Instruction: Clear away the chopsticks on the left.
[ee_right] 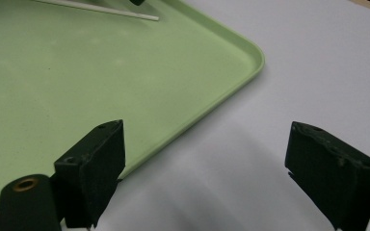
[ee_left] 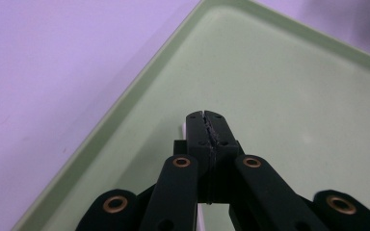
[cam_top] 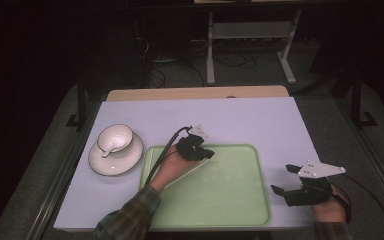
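A green tray [cam_top: 225, 197] lies on the lavender table. My left gripper [cam_top: 207, 154] hangs over the tray's far left part, shut on the rim of a thin white plate [cam_top: 192, 171] that slants down toward the person's hand. In the left gripper view the jaws of the left gripper [ee_left: 206, 115] are pressed together above the tray [ee_left: 294, 96], and a white sliver of the plate [ee_left: 185, 129] peeks out beside them. My right gripper [cam_top: 283, 178] rests open just right of the tray. The right gripper [ee_right: 207, 144] straddles bare table by the tray's corner [ee_right: 250, 55], with the plate's edge [ee_right: 101, 9] far off.
A white cup [cam_top: 114, 136] with a spoon [cam_top: 108, 149] in it stands on a white saucer [cam_top: 117, 164] left of the tray. The table's wooden far edge [cam_top: 195, 93] lies beyond. Bare lavender cloth [cam_top: 260, 122] stretches behind the tray.
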Action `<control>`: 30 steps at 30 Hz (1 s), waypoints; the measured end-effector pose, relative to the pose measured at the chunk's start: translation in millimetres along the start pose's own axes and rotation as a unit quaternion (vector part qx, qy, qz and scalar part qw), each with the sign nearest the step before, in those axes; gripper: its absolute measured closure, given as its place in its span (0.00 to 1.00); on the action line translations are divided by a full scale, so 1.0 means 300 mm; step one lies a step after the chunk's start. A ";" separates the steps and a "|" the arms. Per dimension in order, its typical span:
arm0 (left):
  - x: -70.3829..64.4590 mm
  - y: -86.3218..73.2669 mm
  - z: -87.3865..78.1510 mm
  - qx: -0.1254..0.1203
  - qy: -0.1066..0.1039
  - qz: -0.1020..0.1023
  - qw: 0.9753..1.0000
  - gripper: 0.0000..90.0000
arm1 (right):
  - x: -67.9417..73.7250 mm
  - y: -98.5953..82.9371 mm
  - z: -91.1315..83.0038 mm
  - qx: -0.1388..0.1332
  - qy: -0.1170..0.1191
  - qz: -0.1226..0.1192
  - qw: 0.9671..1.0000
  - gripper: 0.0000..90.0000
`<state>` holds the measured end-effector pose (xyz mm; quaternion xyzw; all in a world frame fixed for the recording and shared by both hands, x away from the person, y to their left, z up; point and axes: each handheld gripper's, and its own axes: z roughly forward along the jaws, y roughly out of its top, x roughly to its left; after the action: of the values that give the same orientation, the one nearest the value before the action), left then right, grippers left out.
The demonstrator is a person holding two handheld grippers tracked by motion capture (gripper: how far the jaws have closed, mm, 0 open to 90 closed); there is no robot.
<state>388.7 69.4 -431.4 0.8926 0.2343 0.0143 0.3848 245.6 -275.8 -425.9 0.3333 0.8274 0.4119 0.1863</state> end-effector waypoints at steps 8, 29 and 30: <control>-0.002 0.015 0.058 0.014 0.011 0.003 1.000 1.00 | -0.003 -0.002 -0.002 -0.001 0.000 0.001 1.000 0.15; 0.088 -0.047 -0.018 0.014 0.055 -0.040 0.998 1.00 | -0.002 -0.002 -0.002 0.000 -0.001 0.001 1.000 0.15; 0.093 -0.052 -0.024 0.015 0.056 -0.041 0.997 1.00 | -0.002 -0.002 -0.002 0.000 -0.001 0.001 1.000 0.15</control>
<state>405.6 95.6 -441.4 0.8857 0.2923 0.0450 0.3579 245.5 -276.8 -426.0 0.3343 0.8270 0.4115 0.1870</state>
